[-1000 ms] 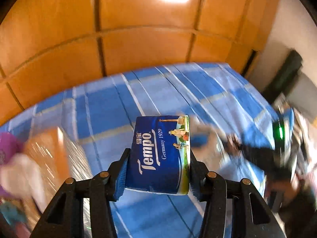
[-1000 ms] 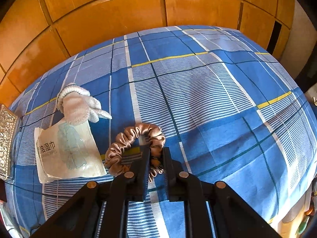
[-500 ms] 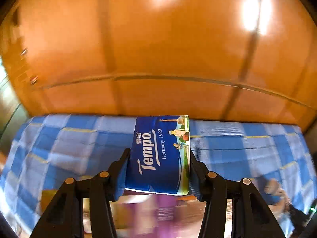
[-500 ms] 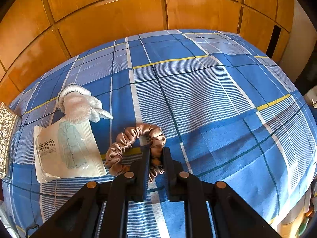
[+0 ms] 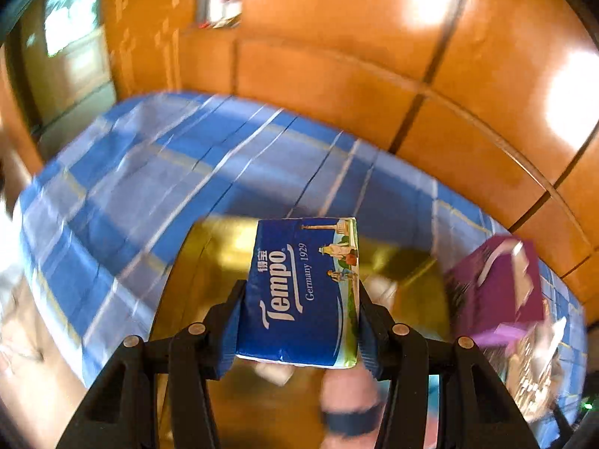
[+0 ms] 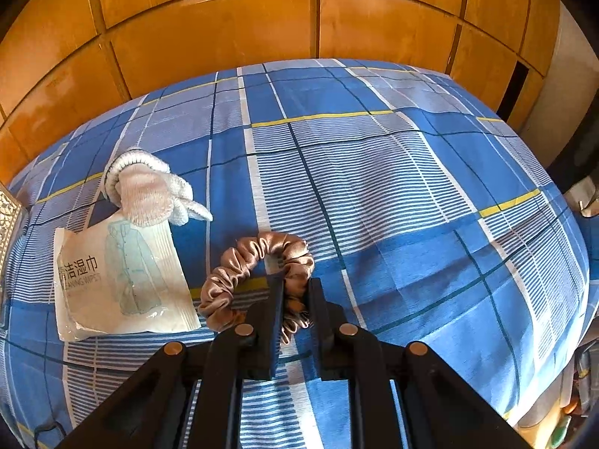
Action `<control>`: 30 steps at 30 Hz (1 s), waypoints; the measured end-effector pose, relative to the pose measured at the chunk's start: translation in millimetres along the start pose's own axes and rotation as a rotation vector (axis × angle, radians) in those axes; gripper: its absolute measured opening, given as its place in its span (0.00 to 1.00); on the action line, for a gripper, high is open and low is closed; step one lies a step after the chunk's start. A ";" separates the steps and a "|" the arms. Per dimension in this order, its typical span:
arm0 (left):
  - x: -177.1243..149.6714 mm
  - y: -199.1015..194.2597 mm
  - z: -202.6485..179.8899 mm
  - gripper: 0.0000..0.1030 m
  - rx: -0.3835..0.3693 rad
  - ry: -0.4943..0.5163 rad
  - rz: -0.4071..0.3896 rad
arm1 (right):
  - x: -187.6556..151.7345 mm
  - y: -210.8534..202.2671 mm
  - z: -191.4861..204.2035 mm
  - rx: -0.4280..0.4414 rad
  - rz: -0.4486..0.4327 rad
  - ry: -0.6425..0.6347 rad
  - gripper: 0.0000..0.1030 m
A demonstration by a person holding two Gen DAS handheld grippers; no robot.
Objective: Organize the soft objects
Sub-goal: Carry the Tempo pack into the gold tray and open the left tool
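Tissue pack point(image 5: 299, 292): clamped upright across its short width by left gripper point(image 5: 299, 314) fingers; gold box point(image 5: 209, 262) directly beneath on bed point(image 5: 112, 187); right gripper point(image 6: 295, 299) fingers clenched on scrunchie point(image 6: 254, 258).

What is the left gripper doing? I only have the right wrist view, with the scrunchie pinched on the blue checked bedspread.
Observer: The left gripper is shut on a blue Tempo tissue pack, held off the surface.
Operator: Anything under it?
Observer: A shiny gold box lies right behind and below the pack; the view is blurred, so I cannot tell what is inside.
Operator: Any other container there?
Observer: Yes, a purple box stands to the right of the gold one on the bedspread.
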State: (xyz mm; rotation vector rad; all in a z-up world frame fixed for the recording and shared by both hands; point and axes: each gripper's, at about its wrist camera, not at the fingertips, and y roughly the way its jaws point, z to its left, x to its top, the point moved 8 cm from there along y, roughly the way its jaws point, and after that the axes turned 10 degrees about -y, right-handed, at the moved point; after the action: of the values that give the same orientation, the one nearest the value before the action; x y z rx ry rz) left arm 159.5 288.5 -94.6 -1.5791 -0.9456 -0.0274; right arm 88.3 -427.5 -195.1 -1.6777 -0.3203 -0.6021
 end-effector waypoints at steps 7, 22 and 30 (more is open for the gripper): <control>-61.7 9.8 54.4 0.51 0.012 -0.096 0.077 | 1.0 0.6 3.0 -0.045 0.017 -0.015 0.12; -126.9 6.4 28.9 0.74 0.010 -0.005 0.088 | 2.1 1.8 6.4 -0.093 0.042 -0.016 0.12; -125.8 -13.5 30.1 0.74 0.037 0.010 0.010 | 8.9 4.3 2.2 -0.079 0.056 0.046 0.10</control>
State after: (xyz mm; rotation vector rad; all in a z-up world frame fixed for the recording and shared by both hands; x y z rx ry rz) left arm 53.7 244.3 -155.9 -1.5488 -0.9250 -0.0110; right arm 98.4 -427.3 -194.0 -1.7401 -0.2176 -0.6175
